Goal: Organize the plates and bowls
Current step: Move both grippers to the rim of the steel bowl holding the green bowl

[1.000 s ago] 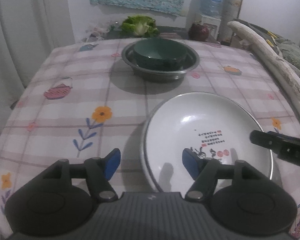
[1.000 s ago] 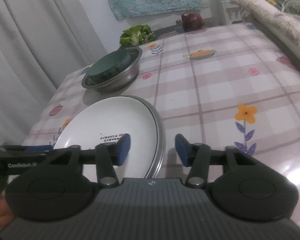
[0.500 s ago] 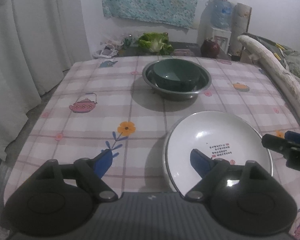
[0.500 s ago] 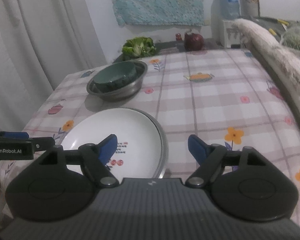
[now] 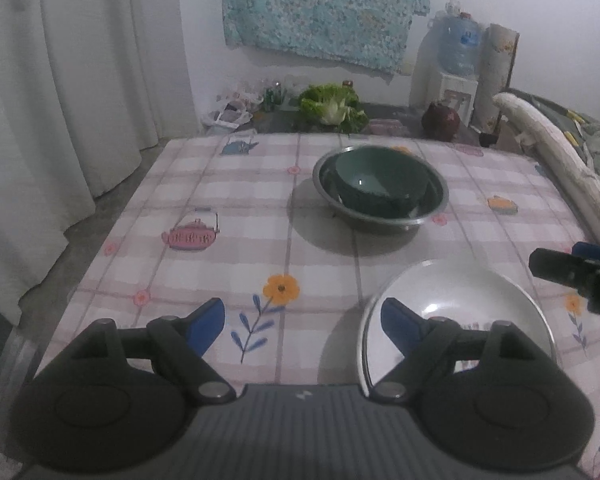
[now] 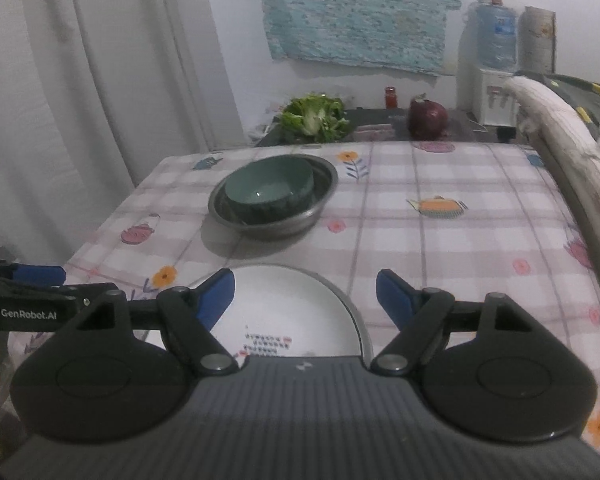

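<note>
A white plate (image 5: 456,304) with red print lies on a metal plate at the near edge of the table; it also shows in the right wrist view (image 6: 288,312). A green bowl (image 5: 380,186) sits inside a steel bowl (image 5: 432,216) at the table's middle; the green bowl (image 6: 270,192) and the steel bowl (image 6: 320,208) show in the right wrist view too. My left gripper (image 5: 302,320) is open and empty, raised above the table left of the plate. My right gripper (image 6: 304,296) is open and empty above the plate's right part.
The table carries a checked floral cloth (image 5: 220,208). Curtains (image 5: 60,100) hang at the left. A padded rail (image 6: 572,152) runs along the right edge. Lettuce (image 5: 332,106), a dark red pot (image 5: 440,122) and a water dispenser (image 5: 456,80) stand behind the table.
Both grippers have opened wider, risen and pulled back from the white plate. The plate and the bowls have not moved.
</note>
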Demonstrator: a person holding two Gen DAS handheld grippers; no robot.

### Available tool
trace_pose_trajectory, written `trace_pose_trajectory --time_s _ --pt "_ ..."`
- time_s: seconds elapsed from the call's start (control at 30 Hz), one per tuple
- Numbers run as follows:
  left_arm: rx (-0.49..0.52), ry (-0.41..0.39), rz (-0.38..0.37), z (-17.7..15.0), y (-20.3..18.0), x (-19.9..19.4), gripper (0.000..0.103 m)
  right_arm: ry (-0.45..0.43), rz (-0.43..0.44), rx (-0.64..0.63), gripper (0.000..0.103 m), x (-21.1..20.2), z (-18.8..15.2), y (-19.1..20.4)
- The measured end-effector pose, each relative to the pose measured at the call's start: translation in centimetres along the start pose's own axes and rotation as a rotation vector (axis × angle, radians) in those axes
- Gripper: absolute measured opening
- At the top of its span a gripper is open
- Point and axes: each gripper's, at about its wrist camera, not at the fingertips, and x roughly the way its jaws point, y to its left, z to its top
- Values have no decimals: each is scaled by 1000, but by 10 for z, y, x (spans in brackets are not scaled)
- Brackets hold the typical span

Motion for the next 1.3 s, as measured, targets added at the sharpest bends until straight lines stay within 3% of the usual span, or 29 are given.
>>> trace_pose_trajectory --time_s 0.27,0.5,0.9,1.3 --pt "-35 -52 -51 30 15 28 86 11 6 -29 78 24 36 -5" --pt "-37 -52 -90 56 17 70 75 39 21 -44 75 63 63 -16" --pt "-50 38 -159 84 13 143 42 182 99 98 44 164 90 -53" --pt "-54 97 -176 91 7 174 33 277 144 164 20 216 93 -68"
